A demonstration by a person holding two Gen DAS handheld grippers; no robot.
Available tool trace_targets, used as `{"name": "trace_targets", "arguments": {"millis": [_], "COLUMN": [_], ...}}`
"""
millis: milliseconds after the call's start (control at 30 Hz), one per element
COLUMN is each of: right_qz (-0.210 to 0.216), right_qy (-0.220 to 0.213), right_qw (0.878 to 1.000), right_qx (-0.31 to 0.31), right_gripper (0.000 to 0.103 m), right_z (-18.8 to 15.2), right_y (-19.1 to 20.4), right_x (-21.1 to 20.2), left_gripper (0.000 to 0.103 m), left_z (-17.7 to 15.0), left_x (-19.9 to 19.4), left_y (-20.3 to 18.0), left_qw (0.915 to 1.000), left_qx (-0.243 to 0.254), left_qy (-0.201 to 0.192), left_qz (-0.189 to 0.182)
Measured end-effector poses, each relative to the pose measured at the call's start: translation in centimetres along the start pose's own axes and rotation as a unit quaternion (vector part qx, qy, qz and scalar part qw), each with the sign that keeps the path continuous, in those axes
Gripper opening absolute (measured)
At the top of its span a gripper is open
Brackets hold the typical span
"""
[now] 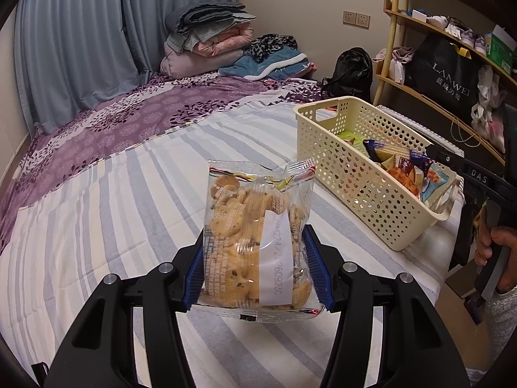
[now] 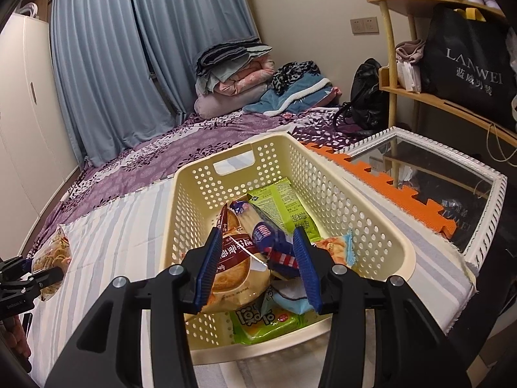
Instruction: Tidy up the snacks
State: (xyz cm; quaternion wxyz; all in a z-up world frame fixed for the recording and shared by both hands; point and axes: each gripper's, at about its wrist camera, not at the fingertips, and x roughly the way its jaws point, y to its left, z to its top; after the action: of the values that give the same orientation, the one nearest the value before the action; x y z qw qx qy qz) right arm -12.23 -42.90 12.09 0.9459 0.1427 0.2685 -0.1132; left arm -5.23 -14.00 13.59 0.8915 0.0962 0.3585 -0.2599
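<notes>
Cookie bag [image 1: 255, 242]: upright, clamped between left gripper [image 1: 257, 271] pads (cream basket [image 1: 326, 148] well right, on bed).

Right gripper [image 2: 258, 268]: over the basket, whether gripping its packets cannot be told.

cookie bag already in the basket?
No, the left gripper holds the cookie bag upright above the striped bedspread, apart from the basket.

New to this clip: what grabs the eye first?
The clear cookie bag, upright between the left gripper's blue pads over the striped bedsheet. To its right stands the cream perforated basket, part-filled with snacks, where the right gripper pinches a brown pastry pack and a blue cracker pack together.
</notes>
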Motion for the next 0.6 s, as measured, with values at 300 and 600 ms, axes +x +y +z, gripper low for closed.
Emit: {"name": "trace_targets", "arguments": {"millis": [300, 600], "right_qz": [0.007, 0.008], "right_qy": [-0.019, -0.03], "right_qw": [1.0, 0.999], "right_qx": [0.007, 0.007], "right_gripper": [0.046, 0.047], "right_z": [-0.2, -0.3], "right_y": [0.0, -0.4], "right_x": [-1.2, -1.8], "left_gripper": [0.057, 0.057], "left_z": [1.9, 5.5], "left_x": [0.2, 0.6], "left_y": [-1.2, -4.6], "left_qw": [0.9998, 0.998], "left_qx": [0.006, 0.04], "left_qy": [-0.007, -0.032], "left_qz": [-0.018, -0.036]}}
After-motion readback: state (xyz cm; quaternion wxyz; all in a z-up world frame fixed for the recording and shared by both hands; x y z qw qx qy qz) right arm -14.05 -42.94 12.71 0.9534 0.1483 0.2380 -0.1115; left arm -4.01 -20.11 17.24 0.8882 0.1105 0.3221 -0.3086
